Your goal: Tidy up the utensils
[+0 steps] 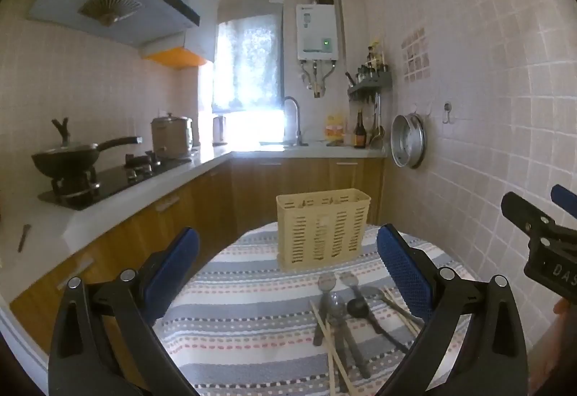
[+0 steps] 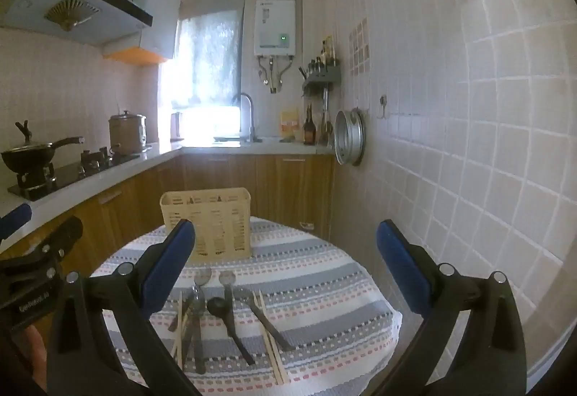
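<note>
Lying below both gaping tools: utensils.

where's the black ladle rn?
The black ladle lies flat on the striped tablecloth, mid-pile: metal spoons to its left, chopsticks to its right, nearer the cameras than the beige caddy.

A woven, matt striped cloth covers the tabletop. The slotted caddy looks like cream plastic. Beside it lie shiny metal spoons, a matt black ladle, perhaps plastic, and pale wooden chopsticks.
</note>
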A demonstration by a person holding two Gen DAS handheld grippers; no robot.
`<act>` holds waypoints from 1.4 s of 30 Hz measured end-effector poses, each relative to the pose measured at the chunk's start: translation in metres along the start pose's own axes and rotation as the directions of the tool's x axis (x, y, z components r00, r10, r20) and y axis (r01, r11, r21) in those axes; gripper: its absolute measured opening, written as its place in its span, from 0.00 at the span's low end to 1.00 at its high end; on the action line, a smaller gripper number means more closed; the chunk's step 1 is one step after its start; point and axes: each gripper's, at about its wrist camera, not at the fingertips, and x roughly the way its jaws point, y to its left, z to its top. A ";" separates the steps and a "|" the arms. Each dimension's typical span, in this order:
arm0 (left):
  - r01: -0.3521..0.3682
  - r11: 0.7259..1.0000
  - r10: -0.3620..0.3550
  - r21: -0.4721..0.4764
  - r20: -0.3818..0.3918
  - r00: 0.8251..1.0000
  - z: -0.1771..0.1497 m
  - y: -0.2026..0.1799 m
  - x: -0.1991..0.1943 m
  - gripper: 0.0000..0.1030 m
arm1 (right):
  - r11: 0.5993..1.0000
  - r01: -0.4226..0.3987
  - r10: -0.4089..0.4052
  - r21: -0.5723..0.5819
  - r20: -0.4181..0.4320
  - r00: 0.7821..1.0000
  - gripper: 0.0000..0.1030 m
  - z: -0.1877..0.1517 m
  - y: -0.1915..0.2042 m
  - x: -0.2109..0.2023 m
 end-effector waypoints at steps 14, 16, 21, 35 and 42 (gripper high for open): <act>0.025 1.000 -0.025 -0.002 0.031 0.999 -0.001 -0.001 -0.005 0.93 | 0.999 -0.019 0.017 0.044 0.054 0.998 0.94 -0.003 -0.009 -0.009; 0.026 1.000 -0.026 0.002 0.030 0.999 -0.001 -0.002 -0.005 0.93 | 0.999 -0.015 0.013 0.041 0.041 0.999 0.93 -0.003 -0.008 -0.006; 0.026 1.000 -0.026 -0.001 0.024 0.999 0.000 -0.001 -0.001 0.93 | 0.999 -0.014 0.012 0.036 0.037 0.999 0.93 -0.003 -0.010 -0.004; -0.003 1.000 0.003 -0.009 -0.012 1.000 -0.004 0.000 0.009 0.93 | 1.000 -0.003 0.002 0.016 0.033 0.999 0.94 -0.012 -0.004 -0.004; -0.007 1.000 0.007 -0.011 -0.017 1.000 -0.006 0.000 0.010 0.93 | 1.000 0.001 -0.001 0.019 0.028 1.000 0.94 -0.011 -0.004 -0.003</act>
